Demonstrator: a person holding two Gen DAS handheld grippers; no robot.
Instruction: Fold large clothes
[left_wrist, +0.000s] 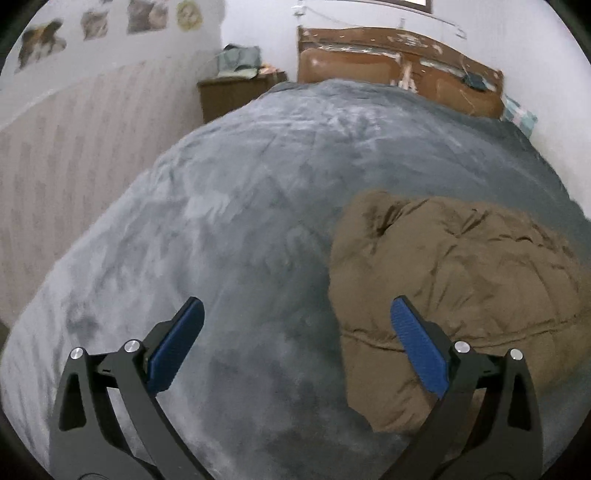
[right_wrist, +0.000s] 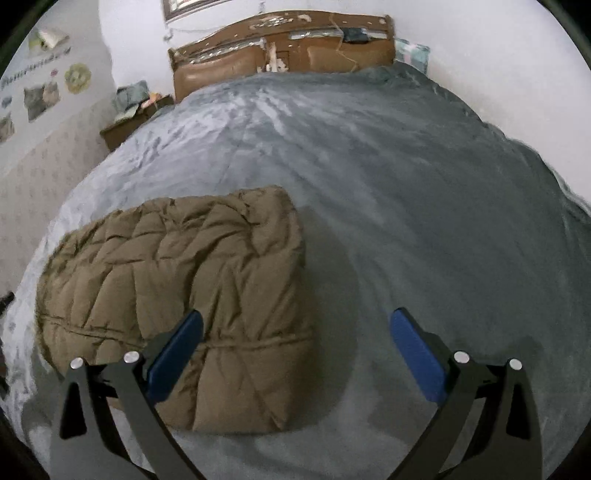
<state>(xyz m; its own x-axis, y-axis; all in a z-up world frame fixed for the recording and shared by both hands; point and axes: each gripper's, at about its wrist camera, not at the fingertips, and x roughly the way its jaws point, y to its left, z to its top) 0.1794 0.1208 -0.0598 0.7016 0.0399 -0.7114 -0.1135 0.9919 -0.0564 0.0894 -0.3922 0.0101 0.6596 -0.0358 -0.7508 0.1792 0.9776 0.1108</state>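
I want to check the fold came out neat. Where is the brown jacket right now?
The brown jacket lies folded on the grey blanket, near the foot of the bed. It is right of centre in the left wrist view, left of centre in the right.

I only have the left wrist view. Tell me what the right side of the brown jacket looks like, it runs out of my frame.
Observer: In the right wrist view the brown jacket shows whole: a folded, roughly rectangular bundle with a straight right edge, lying on the grey blanket.
Operator: Report the right gripper.
Observer: The right gripper is open and holds nothing; its left fingertip sits in front of the jacket, the other over bare blanket.
Operator: Say what lies right of the jacket.
Observer: Only grey blanket, out to the bed's right edge; a patterned cushion sits beside the wooden headboard.
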